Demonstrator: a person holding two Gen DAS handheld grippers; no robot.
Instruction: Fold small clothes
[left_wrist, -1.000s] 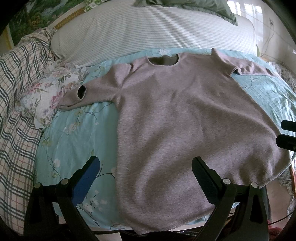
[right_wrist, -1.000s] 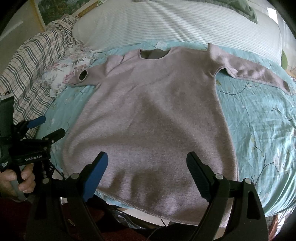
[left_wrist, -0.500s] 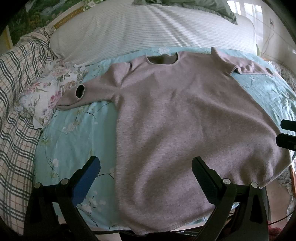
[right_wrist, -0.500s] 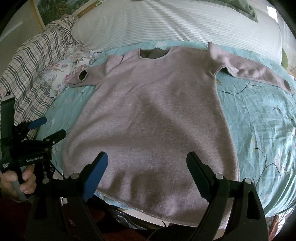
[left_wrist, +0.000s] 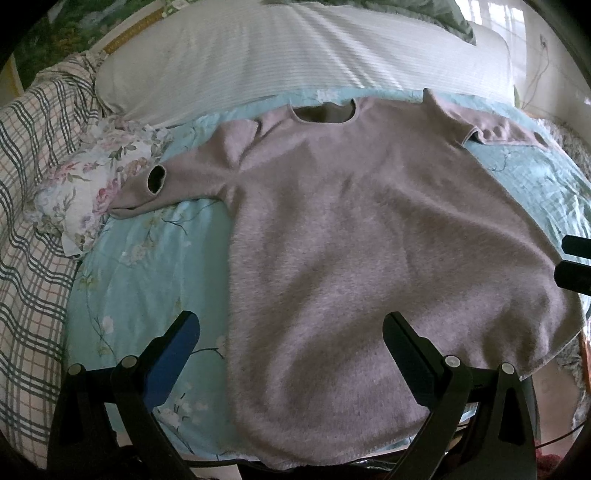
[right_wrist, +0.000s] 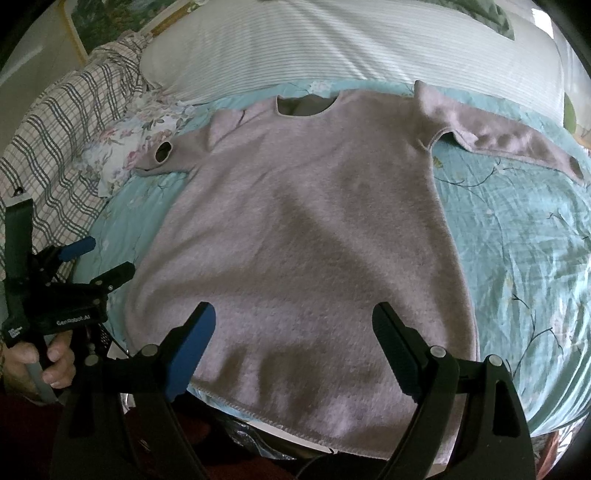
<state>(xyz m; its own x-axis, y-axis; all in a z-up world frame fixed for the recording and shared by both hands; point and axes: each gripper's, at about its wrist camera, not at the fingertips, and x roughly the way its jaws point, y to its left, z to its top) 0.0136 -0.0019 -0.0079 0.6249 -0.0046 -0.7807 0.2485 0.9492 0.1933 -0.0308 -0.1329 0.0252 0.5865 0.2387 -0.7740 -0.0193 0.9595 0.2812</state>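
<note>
A pale mauve fleece sweater lies flat and face up on the bed, neck hole toward the pillow, both sleeves spread out. Its left sleeve cuff rests against a floral cushion. In the right wrist view the same sweater fills the middle, its right sleeve stretched over the sheet. My left gripper hovers open above the hem's left part, nothing between its fingers. My right gripper hovers open above the hem, also empty. The left gripper shows at the sweater's left edge, held by a hand.
A teal floral sheet covers the bed. A long white striped pillow lies behind the sweater. A floral cushion and a plaid blanket sit at the left. The bed's front edge runs just under the hem.
The left wrist view has shifted slightly, so the sweater sits a touch further left and lower. Both grippers stay open and empty; the sweater has not moved.
</note>
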